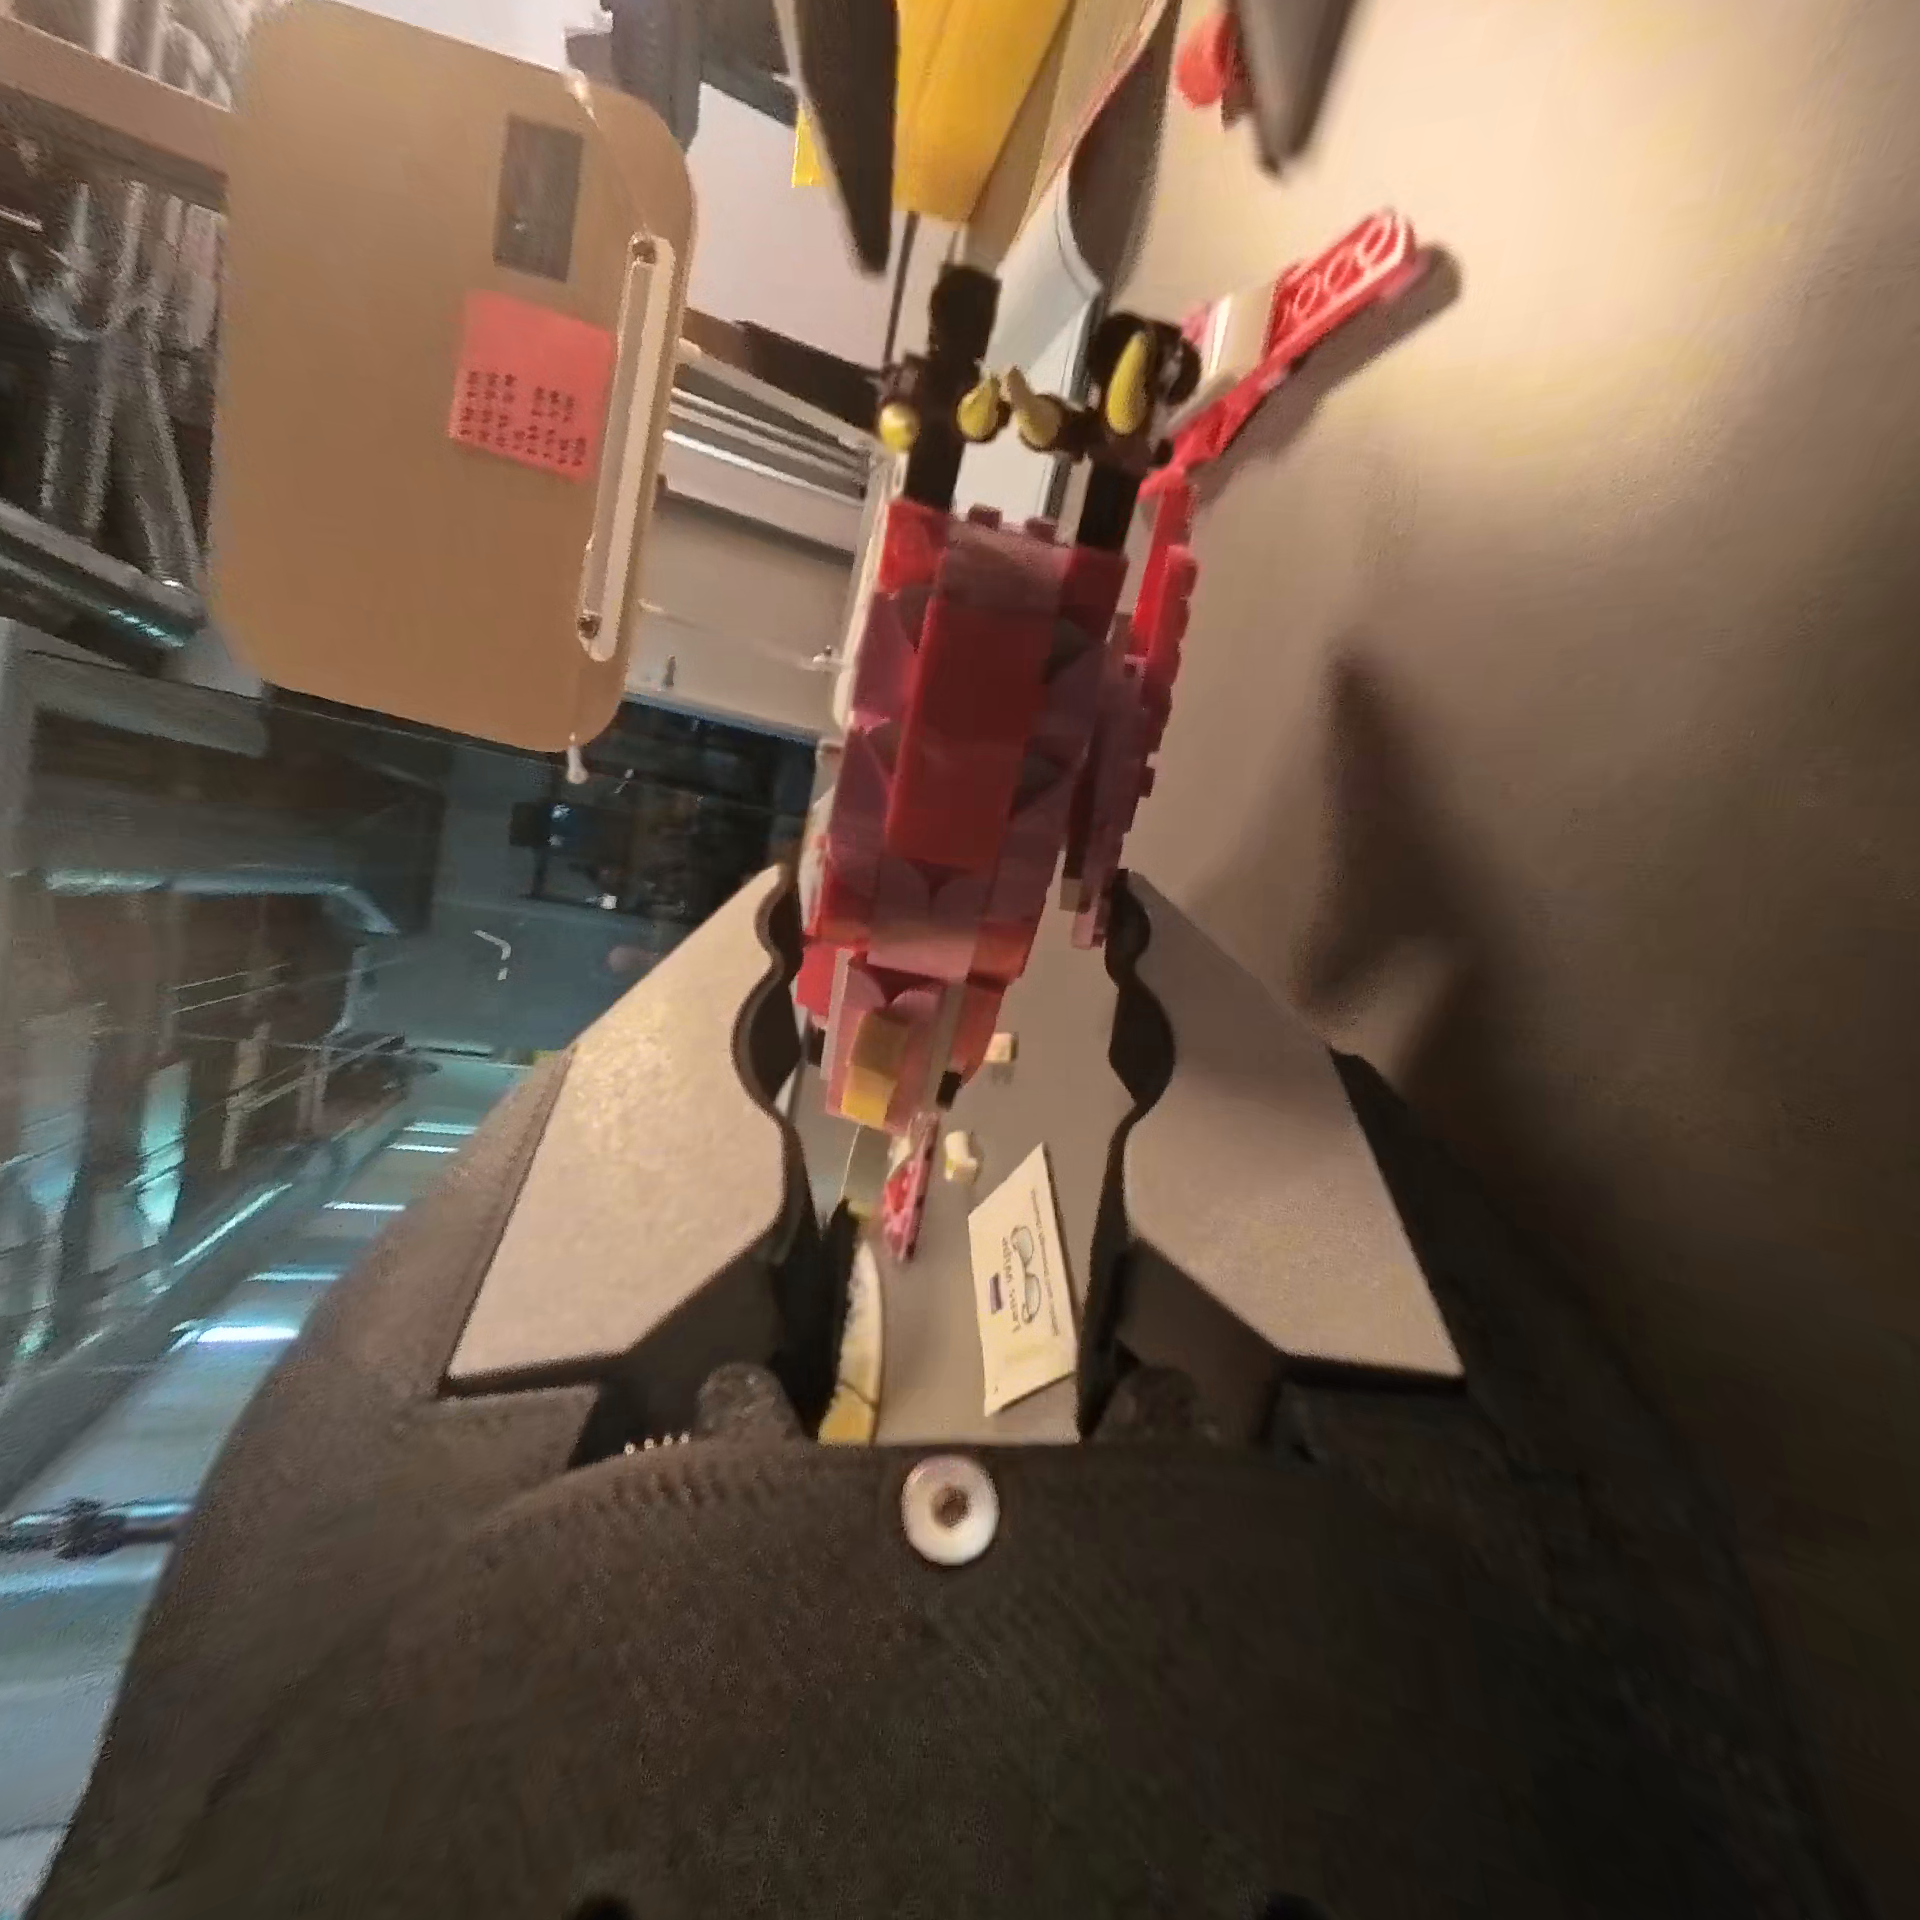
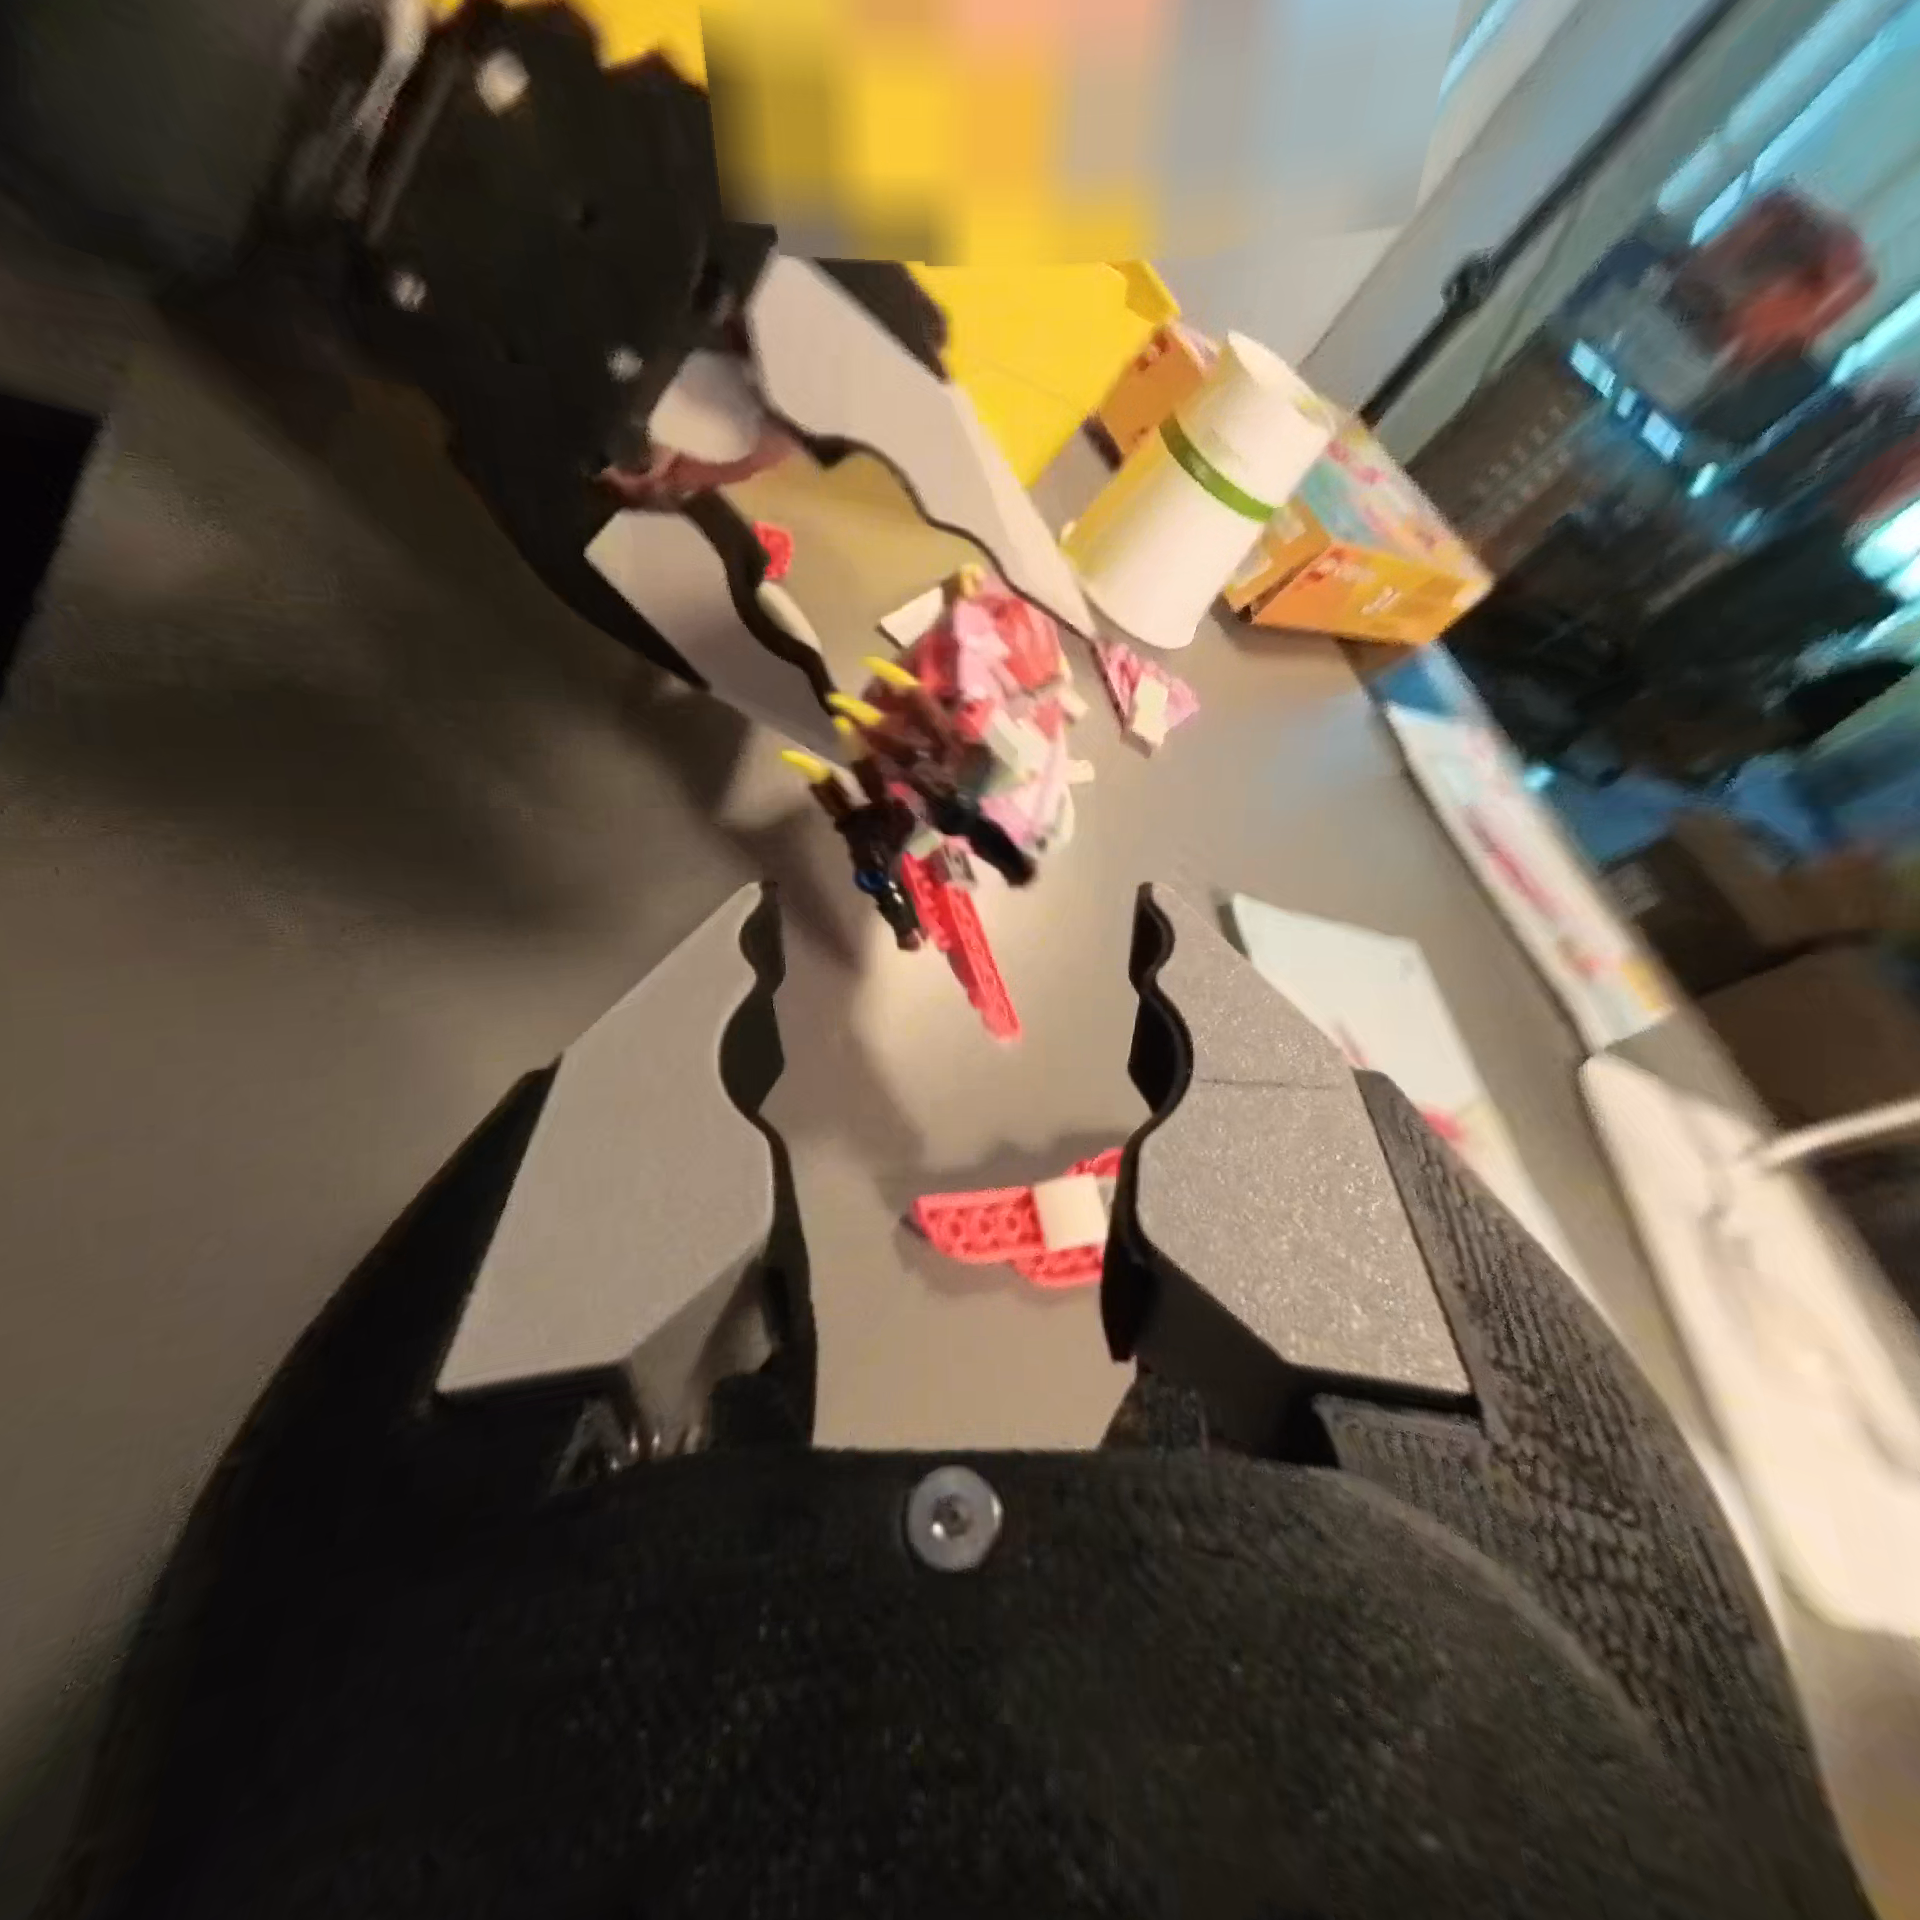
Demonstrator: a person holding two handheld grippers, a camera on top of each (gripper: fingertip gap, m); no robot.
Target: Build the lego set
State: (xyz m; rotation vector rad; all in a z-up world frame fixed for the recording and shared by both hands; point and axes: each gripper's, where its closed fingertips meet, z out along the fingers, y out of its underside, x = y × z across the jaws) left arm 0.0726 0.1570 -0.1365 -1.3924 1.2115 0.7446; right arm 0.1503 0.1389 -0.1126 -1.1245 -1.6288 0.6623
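A smooth grey table (image 2: 312, 935) carries everything here, lit warmly from above, with glass partitions and dark reflections of the room along its far edge. The left gripper (image 1: 951, 935) is clenched on a red and pink brick-built creature (image 1: 966, 748), its wavy pads pressing the body from both sides, and holds it lifted above the tabletop; black legs with yellow claws stick out past the fingertips. The right gripper (image 2: 951, 935) is released, its jaws wide apart with nothing between them, hovering over a loose red wing piece (image 2: 997, 1221) lying flat on the table. A white roll (image 2: 1195, 499), a yellow-orange box (image 2: 1371, 582), papers (image 2: 1351, 987) and a small white sachet (image 1: 1023, 1268) lie around.
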